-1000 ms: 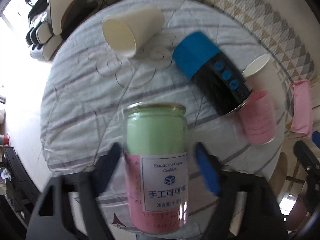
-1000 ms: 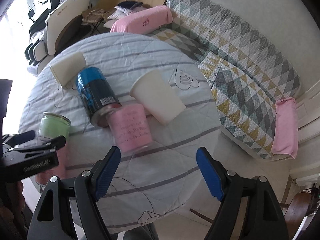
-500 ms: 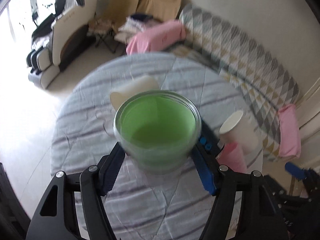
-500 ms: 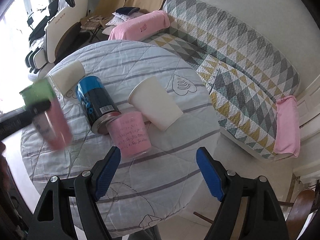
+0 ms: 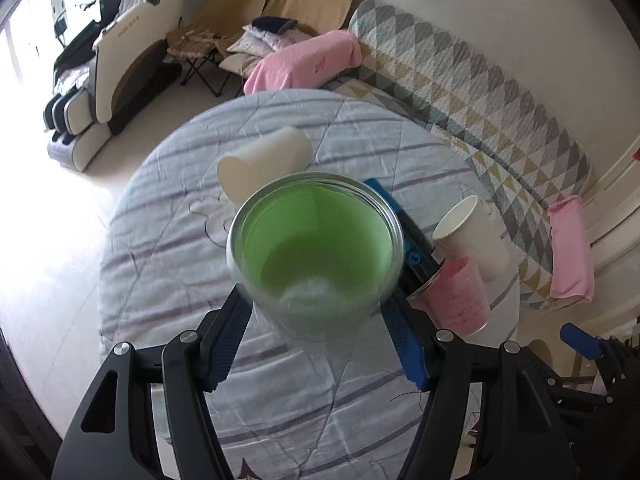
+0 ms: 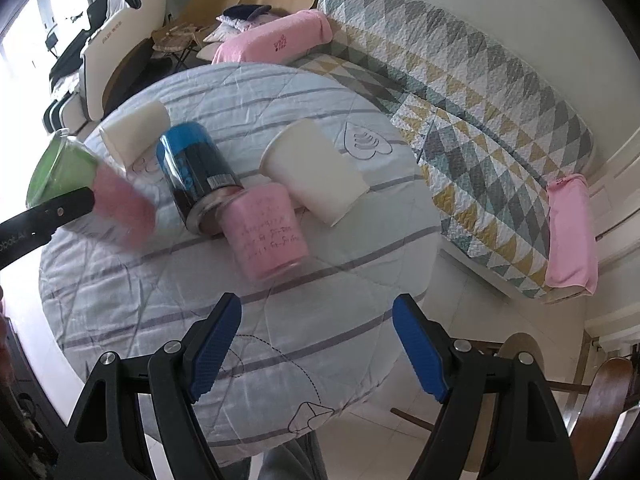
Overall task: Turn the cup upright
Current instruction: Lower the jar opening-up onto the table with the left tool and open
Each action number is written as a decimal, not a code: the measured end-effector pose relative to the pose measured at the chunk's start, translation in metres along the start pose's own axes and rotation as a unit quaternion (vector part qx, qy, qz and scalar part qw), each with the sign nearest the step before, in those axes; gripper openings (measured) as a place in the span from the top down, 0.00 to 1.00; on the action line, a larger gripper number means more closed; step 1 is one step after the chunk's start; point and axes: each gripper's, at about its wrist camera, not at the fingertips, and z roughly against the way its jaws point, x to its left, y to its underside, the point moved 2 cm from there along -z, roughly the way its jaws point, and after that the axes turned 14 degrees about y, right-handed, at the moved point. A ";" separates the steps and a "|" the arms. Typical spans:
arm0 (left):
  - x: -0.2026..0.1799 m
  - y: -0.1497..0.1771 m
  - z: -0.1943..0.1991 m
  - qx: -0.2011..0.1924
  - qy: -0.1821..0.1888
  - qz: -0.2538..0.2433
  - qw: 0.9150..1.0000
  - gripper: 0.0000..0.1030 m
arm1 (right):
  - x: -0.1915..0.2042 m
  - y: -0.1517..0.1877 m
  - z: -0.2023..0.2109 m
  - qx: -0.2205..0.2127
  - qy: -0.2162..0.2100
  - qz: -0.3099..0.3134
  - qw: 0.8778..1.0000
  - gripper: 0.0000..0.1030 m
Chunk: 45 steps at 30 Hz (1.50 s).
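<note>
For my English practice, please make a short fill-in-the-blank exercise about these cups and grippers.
1. The left gripper holds the green ___.
2. The right gripper has its jaws ___ and empty.
3. The blue can lies on its ___ on the table.
4. The can's open end touches the ___ cup.

Missing words: jar; open; side; pink

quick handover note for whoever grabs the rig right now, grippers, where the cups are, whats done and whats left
Left gripper: shut on the green-and-pink clear jar cup, lifted off the round striped table, tilted, mouth toward its camera.
Right gripper: open, empty, hovering over the table's near edge.
Lying on their sides: cream paper cup, blue-and-black can, pink translucent cup, white paper cup.
Done: jar cup picked up.
Left: set it down upright; nothing on the table stands upright yet.
</note>
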 end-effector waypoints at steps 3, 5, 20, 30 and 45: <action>0.004 0.006 -0.010 0.015 -0.006 -0.001 1.000 0.35 | -0.001 -0.003 0.003 -0.005 0.000 -0.003 1.000 0.23; 0.007 0.014 -0.016 0.027 -0.002 0.012 1.000 0.35 | -0.003 -0.004 0.003 -0.006 -0.001 -0.004 1.000 0.23; -0.005 0.035 -0.003 0.014 0.000 0.014 1.000 0.35 | -0.004 -0.003 0.004 -0.007 0.002 -0.004 1.000 0.23; -0.016 0.062 0.001 0.029 0.003 0.006 1.000 0.35 | -0.009 0.002 0.005 -0.003 0.004 -0.007 1.000 0.23; -0.030 0.066 0.003 0.032 -0.003 -0.003 0.999 0.20 | -0.007 0.011 0.015 -0.002 0.005 -0.010 1.000 0.23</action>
